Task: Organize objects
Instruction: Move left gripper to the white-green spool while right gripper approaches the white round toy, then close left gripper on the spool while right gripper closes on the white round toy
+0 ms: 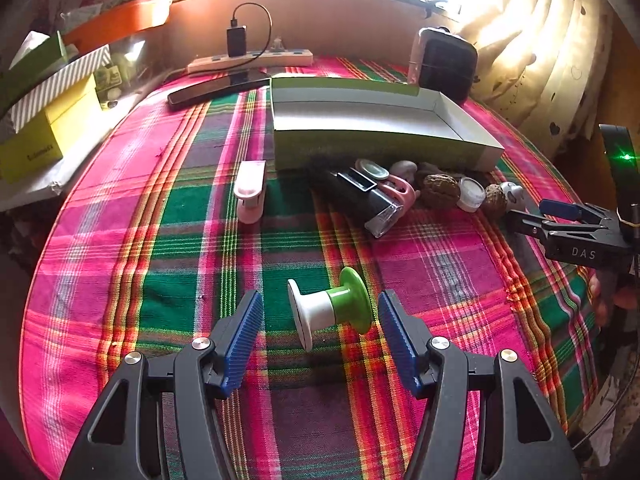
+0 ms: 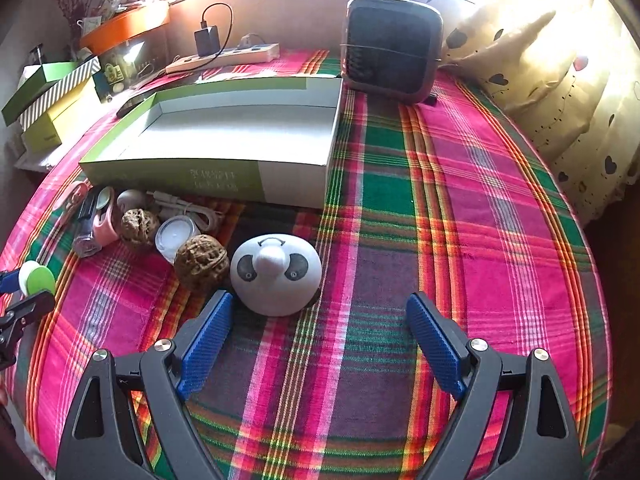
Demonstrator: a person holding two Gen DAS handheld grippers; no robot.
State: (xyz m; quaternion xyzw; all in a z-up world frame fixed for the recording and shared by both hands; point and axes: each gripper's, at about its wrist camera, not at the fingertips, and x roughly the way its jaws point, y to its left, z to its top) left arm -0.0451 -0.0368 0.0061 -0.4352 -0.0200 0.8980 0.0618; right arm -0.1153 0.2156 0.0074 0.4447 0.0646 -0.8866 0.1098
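Note:
A green-and-white spool (image 1: 330, 307) lies on its side on the plaid cloth, between the open fingers of my left gripper (image 1: 320, 336). A white panda-faced dome (image 2: 276, 275) sits just ahead of my open right gripper (image 2: 320, 340), nearer its left finger. An open green-and-white box (image 1: 380, 128) (image 2: 224, 140) stands beyond, and nothing shows inside it. In front of the box lie two walnuts (image 2: 200, 262), a small white jar (image 2: 174, 238), a black-and-pink device (image 1: 372, 200) and a pink clip (image 1: 250, 192). The right gripper also shows in the left wrist view (image 1: 520, 220).
A dark speaker-like box (image 2: 394, 48) stands at the back right. A power strip (image 1: 252, 60) with a plugged charger lies along the back wall. Stacked yellow and striped boxes (image 1: 44, 120) sit at the left. Curtains (image 2: 560, 100) hang on the right.

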